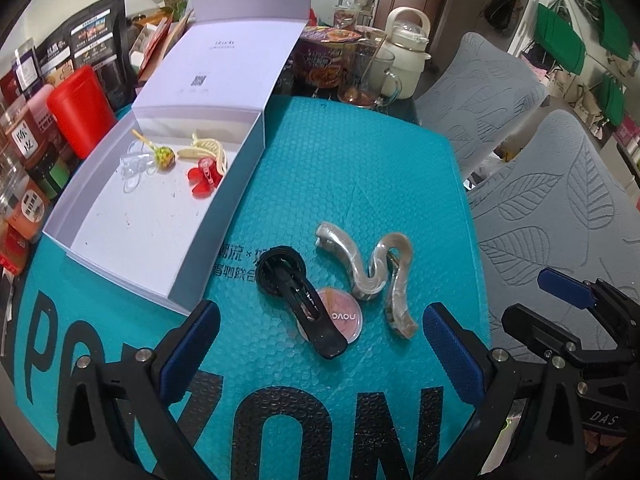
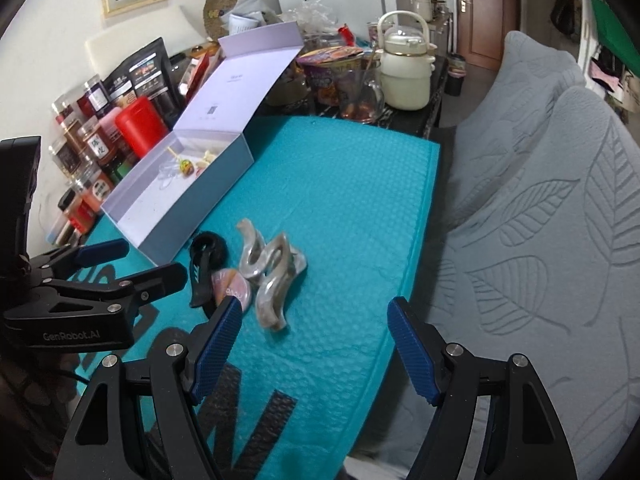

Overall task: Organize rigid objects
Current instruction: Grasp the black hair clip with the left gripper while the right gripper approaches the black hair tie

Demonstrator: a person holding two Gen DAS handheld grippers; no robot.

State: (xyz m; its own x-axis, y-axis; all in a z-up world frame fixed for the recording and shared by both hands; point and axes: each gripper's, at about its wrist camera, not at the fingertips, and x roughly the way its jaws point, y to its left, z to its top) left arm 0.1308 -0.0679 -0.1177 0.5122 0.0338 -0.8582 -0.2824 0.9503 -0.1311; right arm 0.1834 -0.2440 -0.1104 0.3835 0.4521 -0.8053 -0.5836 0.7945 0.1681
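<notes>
Both tongs spread wide, empty: left gripper (image 1: 320,344), right gripper (image 2: 316,340). Just ahead of the left one, on bubbly teal mailer (image 1: 360,184): glossy wavy pearl claw clip (image 1: 370,268), matte black clip (image 1: 298,296) overlapping round pink compact (image 1: 340,316). White cardboard box (image 1: 160,256) front-left.

A white open box (image 1: 120,216) is sitting on a teal bubble mailer (image 1: 352,184), its lid standing up behind it. Inside, at the far end, are lying a clear hair clip (image 1: 134,166), a lollipop (image 1: 162,154), a cream hair clip (image 1: 208,148) and a red flower-shaped clip (image 1: 204,176). Just beside the box's near corner, three items are waiting close together on the mailer: a black hair clip (image 1: 298,296) lying partly over a round pink compact (image 1: 340,314), and a wavy pearl-grey claw clip (image 1: 372,272) just to their right.
</notes>
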